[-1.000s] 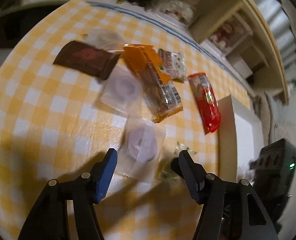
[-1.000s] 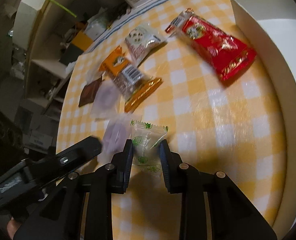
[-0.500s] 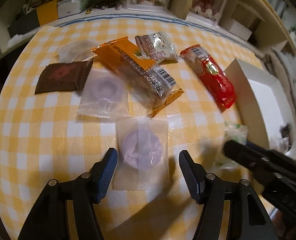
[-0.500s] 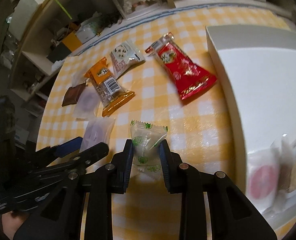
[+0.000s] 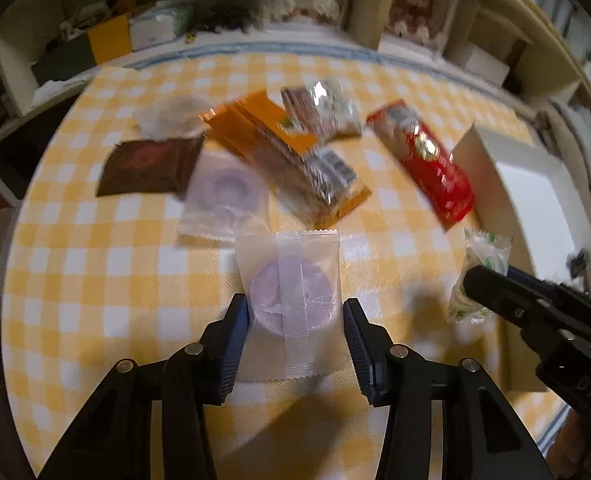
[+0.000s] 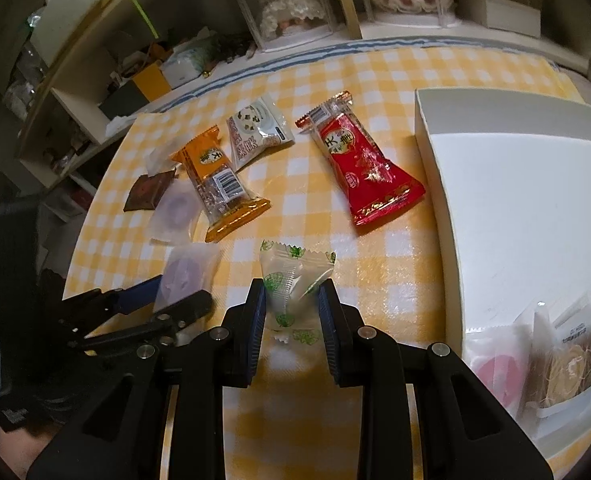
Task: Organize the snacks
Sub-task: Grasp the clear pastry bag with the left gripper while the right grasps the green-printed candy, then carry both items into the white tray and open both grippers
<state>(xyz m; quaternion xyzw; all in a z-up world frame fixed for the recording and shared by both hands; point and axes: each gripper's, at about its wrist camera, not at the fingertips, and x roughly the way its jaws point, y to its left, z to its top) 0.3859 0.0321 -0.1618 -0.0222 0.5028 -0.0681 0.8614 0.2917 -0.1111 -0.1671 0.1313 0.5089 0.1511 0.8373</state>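
My left gripper (image 5: pixel 294 312) is shut on a clear packet with a purple round pastry (image 5: pixel 293 292), held above the yellow checked tablecloth (image 5: pixel 95 272). My right gripper (image 6: pixel 291 300) is shut on a clear green-printed candy packet (image 6: pixel 293 276), also seen in the left wrist view (image 5: pixel 479 276). On the cloth lie a red packet (image 6: pixel 365 176), an orange packet (image 6: pixel 219 184), a white cookie packet (image 6: pixel 257 128), a brown packet (image 6: pixel 147 192) and another purple pastry packet (image 6: pixel 175 210). A white box (image 6: pixel 527 216) stands at the right.
The white box holds several wrapped pastries at its near corner (image 6: pixel 535 364). Shelves with display cases and boxes (image 6: pixel 287 4) run behind the table. The left gripper shows at the lower left of the right wrist view (image 6: pixel 135 308).
My left gripper has closed on the purple pastry packet and lifted it off the cloth. My right gripper keeps the green candy packet and has swung toward the white box.
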